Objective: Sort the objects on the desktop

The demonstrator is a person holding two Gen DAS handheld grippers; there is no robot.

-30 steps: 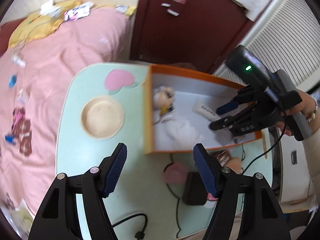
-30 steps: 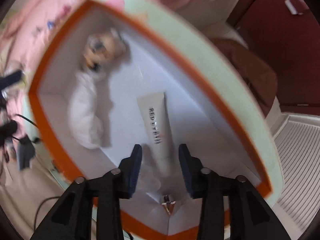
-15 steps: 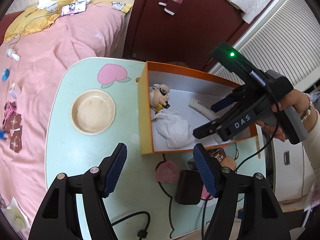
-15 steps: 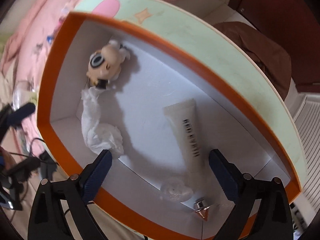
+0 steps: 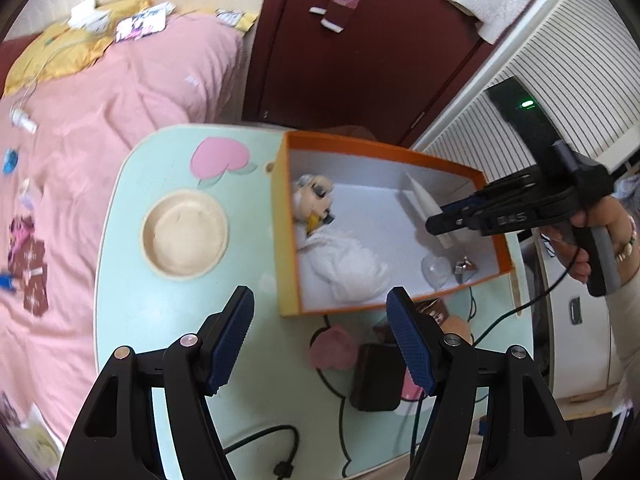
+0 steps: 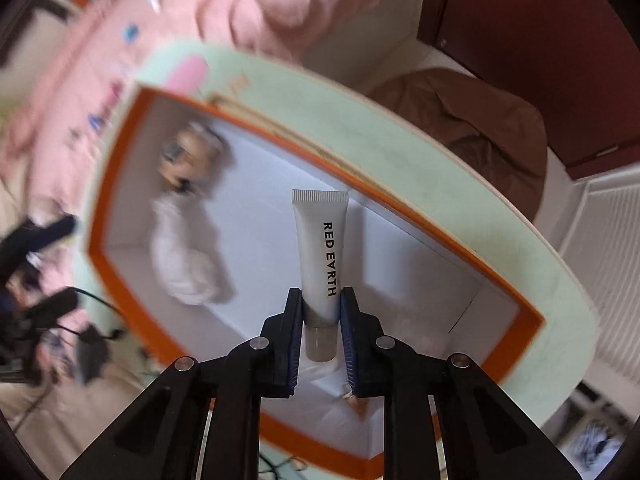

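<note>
Pink bedding [image 5: 120, 92] lies behind the pale green table [image 5: 132, 312], where the orange box [image 5: 285, 240] stands as my landmark. Above the box's white floor, my right claw [image 6: 320, 304] has just snapped closed on the white tube [image 6: 320, 248], pads pressing its cap end, crimped end pointing away from me. Inside the box lie a doll [image 5: 314, 200] and crumpled tissue [image 5: 348, 268]. My left claw [image 5: 320, 336] hovers near the box's front wall, jaws apart, holding nothing. A round wooden dish [image 5: 184, 236] sits left of the box.

Black claw [image 5: 320, 336] arms, blue ribbed pads [image 5: 408, 344], silver screws, beaded bracelet [image 5: 628, 240].
</note>
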